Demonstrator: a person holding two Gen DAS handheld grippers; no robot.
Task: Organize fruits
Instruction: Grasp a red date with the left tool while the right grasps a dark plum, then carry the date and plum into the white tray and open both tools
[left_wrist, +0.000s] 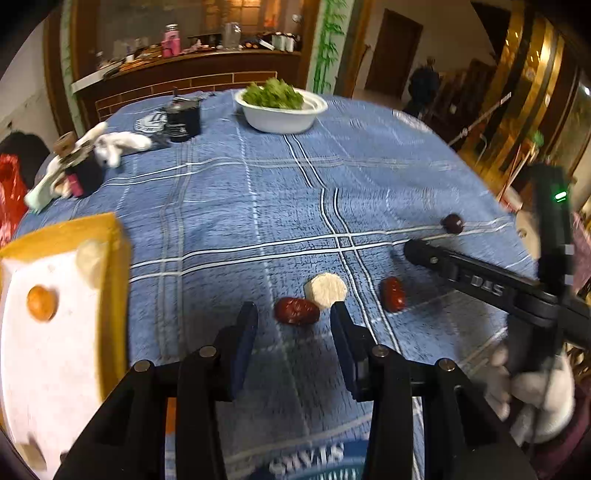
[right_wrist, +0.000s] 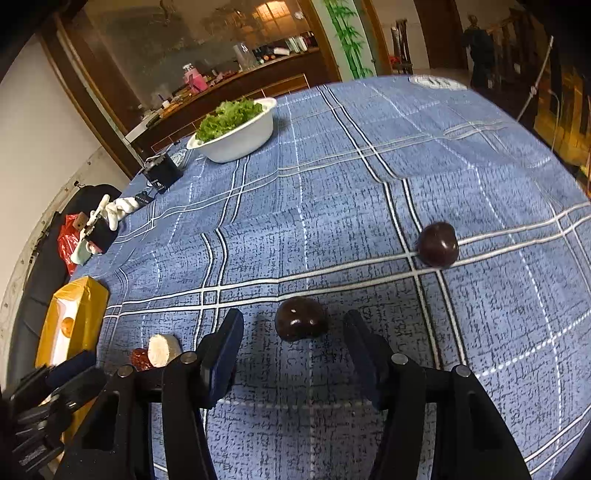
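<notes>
On the blue plaid surface (left_wrist: 229, 206), fruits lie scattered near the front edge; a yellow-rimmed tray (left_wrist: 114, 258) sits at the left with an orange fruit (left_wrist: 41, 302) and pale slices already in it.

Left gripper (left_wrist: 293, 321): jaws wide, holding nothing. A red jujube (left_wrist: 296, 311) lies directly ahead, between the fingertips and just beyond them. Its long axis runs roughly left-right, across the gap, so the jaws would close on its ends rather than its flanks. A pale round slice (left_wrist: 325, 290) touches or nearly touches the jujube's far right side. A second red jujube (left_wrist: 392, 294) lies farther right, apart from both.

Right gripper (right_wrist: 293, 334): jaws wide, also empty. A dark glossy fruit (right_wrist: 301, 319), chestnut-like, sits centred between the fingertips, just ahead of them. Roundish, no strong axis. A second dark round fruit (right_wrist: 437, 243) lies well beyond, up and to the right.

Judgement: each hand has its own target lined up; the right is the better centred. The tray lies on the left hand's side, so the left has the shorter carry. For the left grasp, risk is nudging the slice when closing. A white bowl of lettuce (left_wrist: 280, 107) stands far back, uninvolved.
</notes>
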